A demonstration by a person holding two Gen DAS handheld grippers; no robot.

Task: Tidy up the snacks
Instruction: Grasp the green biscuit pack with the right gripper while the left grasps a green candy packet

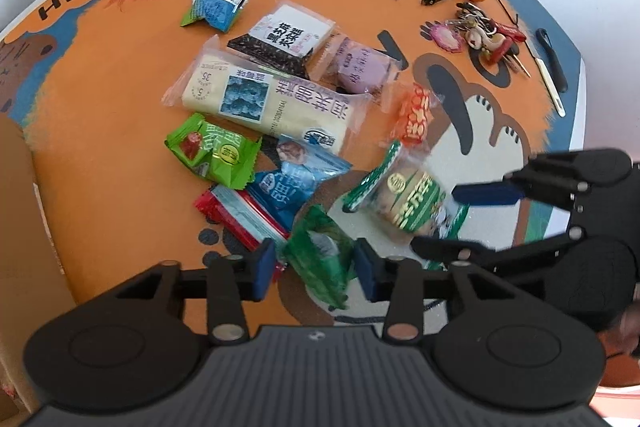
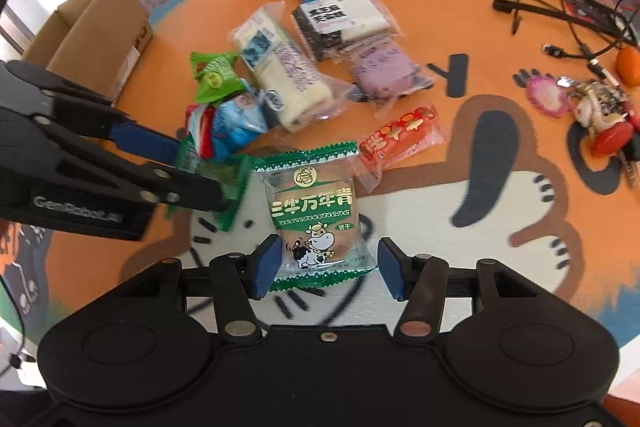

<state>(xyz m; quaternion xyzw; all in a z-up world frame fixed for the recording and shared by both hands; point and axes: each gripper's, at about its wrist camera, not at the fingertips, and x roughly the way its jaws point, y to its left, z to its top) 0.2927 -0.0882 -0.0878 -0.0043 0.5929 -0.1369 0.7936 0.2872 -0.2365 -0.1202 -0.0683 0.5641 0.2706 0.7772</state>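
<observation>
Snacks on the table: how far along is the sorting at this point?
Nothing looks sorted: the snack pile lies loose on the table, none visibly in the cardboard box. In hand: the left gripper straddles a dark green packet, the right gripper straddles the cow biscuit packet, both jaws open. Everything remains.
</observation>
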